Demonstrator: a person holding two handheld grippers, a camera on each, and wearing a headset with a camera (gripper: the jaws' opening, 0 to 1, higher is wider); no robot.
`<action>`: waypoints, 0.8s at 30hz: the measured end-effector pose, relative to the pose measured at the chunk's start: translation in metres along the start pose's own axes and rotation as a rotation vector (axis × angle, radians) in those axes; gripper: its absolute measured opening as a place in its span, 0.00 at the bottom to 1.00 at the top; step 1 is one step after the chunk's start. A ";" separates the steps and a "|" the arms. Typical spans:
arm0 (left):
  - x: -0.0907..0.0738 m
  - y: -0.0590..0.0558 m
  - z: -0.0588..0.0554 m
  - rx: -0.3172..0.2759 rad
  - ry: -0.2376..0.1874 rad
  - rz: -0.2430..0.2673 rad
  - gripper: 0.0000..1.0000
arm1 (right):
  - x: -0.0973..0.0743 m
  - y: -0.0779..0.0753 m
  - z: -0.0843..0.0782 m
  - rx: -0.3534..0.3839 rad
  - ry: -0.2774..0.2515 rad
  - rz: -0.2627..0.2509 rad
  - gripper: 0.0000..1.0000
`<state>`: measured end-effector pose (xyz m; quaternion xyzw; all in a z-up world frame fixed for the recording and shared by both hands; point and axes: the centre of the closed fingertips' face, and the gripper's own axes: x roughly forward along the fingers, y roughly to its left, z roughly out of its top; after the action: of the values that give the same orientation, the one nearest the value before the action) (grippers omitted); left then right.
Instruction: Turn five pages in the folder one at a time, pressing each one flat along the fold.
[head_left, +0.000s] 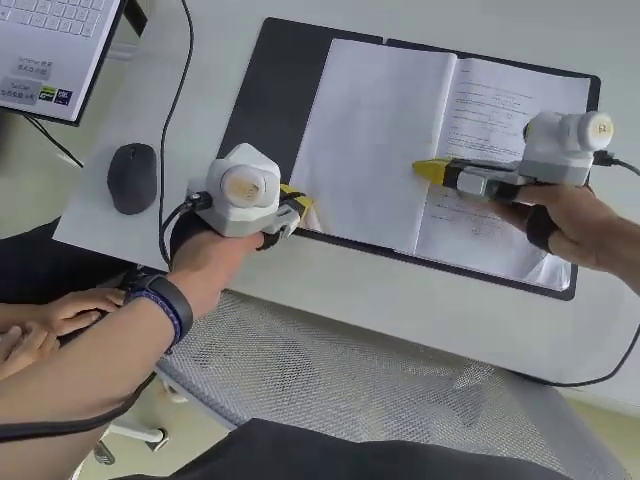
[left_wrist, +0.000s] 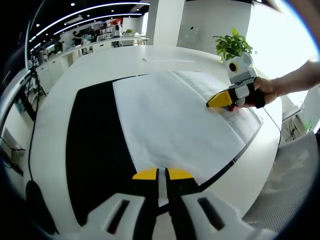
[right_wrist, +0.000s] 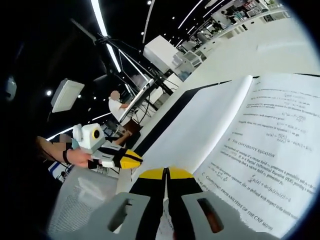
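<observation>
My right gripper (head_left: 425, 170) has its yellow jaws pressed together. The tips rest at the fold (head_left: 446, 110), between the blank page (head_left: 375, 130) and the printed page (head_left: 495, 100). My left gripper (head_left: 298, 205) has its jaws closed too, at the near corner of the blank page. Whether a sheet edge is caught between them, I cannot tell. The folder (head_left: 268, 90) lies open and flat on the white counter (head_left: 210, 50) in front of me.

The paper is thin, smooth and matte, and the blank page bulges a little near the fold. I think the hard, narrow tips can crease or tear it if I push too strongly or drag them at an angle. If the left jaws slide, the corner may fold under. Thin sheets cling together, so two may turn as one. The black cover looks stiff, and the counter looks glossy. A sideways push may therefore shift the whole folder toward the mouse (head_left: 132, 177).
</observation>
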<state>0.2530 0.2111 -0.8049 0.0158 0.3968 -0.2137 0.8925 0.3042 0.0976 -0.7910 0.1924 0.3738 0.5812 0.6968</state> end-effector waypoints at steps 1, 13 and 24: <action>0.000 0.000 0.000 0.000 -0.001 0.000 0.02 | 0.001 0.004 -0.007 -0.002 0.013 0.010 0.00; 0.002 -0.001 0.000 0.006 -0.001 0.000 0.02 | 0.000 0.061 -0.065 0.029 0.084 0.104 0.00; 0.004 0.000 0.000 0.009 -0.002 -0.001 0.02 | -0.001 0.063 -0.068 0.053 0.072 0.102 0.00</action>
<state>0.2558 0.2092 -0.8076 0.0194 0.3950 -0.2158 0.8928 0.2112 0.1012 -0.7901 0.2085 0.4037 0.6124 0.6469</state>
